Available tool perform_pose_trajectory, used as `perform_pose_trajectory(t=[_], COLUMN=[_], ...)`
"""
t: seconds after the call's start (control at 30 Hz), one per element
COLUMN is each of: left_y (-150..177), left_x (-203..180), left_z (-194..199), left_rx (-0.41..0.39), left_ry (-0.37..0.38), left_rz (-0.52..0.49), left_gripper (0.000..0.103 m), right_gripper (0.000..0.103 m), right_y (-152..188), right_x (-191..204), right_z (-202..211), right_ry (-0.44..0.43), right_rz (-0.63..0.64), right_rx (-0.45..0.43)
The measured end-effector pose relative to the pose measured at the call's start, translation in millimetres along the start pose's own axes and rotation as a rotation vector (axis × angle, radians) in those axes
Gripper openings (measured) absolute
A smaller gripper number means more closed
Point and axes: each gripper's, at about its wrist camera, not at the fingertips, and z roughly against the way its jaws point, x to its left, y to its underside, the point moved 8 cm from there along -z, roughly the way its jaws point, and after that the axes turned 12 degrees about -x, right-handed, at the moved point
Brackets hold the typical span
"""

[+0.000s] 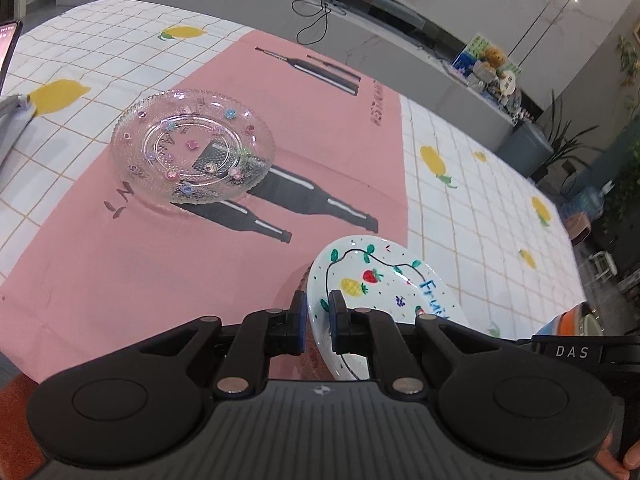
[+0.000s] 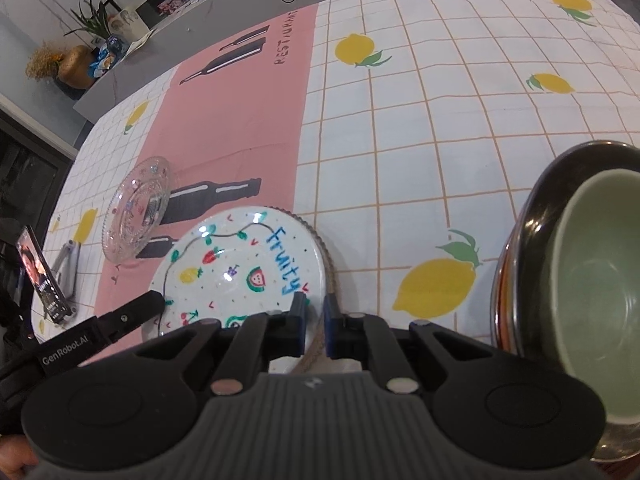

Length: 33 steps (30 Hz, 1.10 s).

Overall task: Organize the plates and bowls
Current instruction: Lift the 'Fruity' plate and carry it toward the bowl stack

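While both tongs clamp the painted plate point(image 2: 244, 268) | left tongs point(image 1: 319, 312) on its near-left rim, right tongs point(image 2: 316, 312) on its right rim | plate tilted over worktop point(image 2: 420, 120), probably lifted | glass plate point(image 1: 193, 146) on pink mat point(image 1: 120, 272)

Painted plate point(image 2: 244, 268): glazed white ceramic, glossy, catching light spots; glass dish point(image 1: 194, 146): clear pressed glass, beaded and ribbed texture, small coloured flowers; outer bowl point(image 2: 536, 216): polished metal, mirror-like; inner bowl point(image 2: 600, 292): pale green, smooth, satin; tablecloth point(image 2: 420, 120): printed, matt; pink mat point(image 1: 120, 264): flat, matt; gripper bodies: matt black plastic.
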Motion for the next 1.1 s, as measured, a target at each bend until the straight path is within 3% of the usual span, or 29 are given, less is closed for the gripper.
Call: perform_pose_trajectory(t=[0.3, 0.73, 0.83, 1.1], left_y=[10, 12, 12, 8], left_x=[-3, -5, -6, -2], left_z=[-7, -13, -14, -5], left_rx=[0.025, 0.03, 0.026, -0.014], left_ry=[-0.048, -0.057, -0.054, -0.055], left_rz=[-0.084, -0.147, -0.155, -0.136], left_gripper=[0.014, 0.014, 0.014, 0.02], right_gripper=[0.006, 0.005, 0.0, 0.01], right_y=[6, 3, 0, -2], right_x=[-2, 1, 6, 9], right_z=[-7, -8, -5, 1], right_ry=[0.019, 0.039, 0.023, 0.053], right_rz=[0.019, 0.063, 0.085, 0.157], right_rx=[0.011, -0.015, -0.039, -0.075])
